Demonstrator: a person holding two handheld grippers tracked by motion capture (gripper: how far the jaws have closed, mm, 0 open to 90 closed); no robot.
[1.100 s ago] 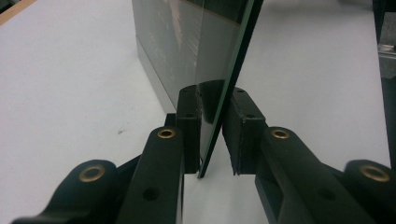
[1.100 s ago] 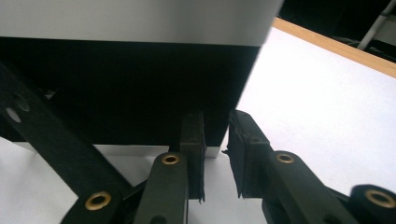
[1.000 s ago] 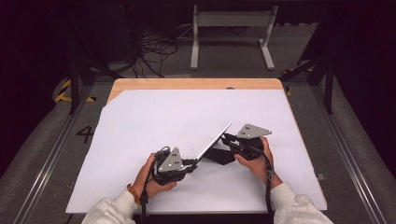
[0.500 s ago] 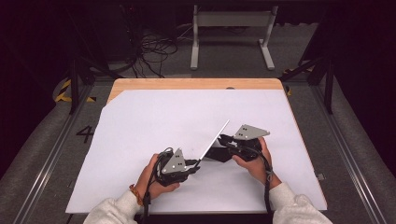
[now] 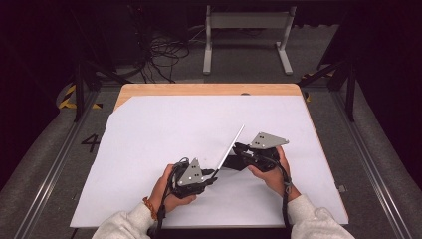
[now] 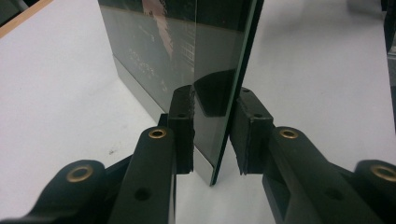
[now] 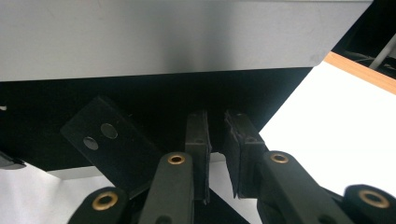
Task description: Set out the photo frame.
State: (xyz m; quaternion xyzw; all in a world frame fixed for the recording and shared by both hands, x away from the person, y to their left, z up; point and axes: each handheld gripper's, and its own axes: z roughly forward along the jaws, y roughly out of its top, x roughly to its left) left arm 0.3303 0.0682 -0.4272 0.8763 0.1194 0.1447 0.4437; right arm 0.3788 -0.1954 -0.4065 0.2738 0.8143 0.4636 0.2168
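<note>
Near the table's (image 5: pixel 149 124) front edge, our left gripper (image 6: pixel 212 135) has just eased its fingers apart around the laptop (image 5: pixel 230 149) lid's edge, barely touching, while our right gripper (image 7: pixel 215 154) clamps the dark base to steady it for opening.

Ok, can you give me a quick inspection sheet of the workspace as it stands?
Surface: white sheet over a wooden table, bare apart from the job.
Job's things: thin glossy panel with a silver edge, propped up tilted; black flap with two holes at its back.
Clutter: nothing seen.
Grippers: left gripper has its jaws astride the panel's edge, grip unclear; right gripper is at the dark back, jaws narrow, hold unclear.
Cables: loose tangle on the floor beyond the table.
Surroundings: grey metal stand, striped tape, dark room.
</note>
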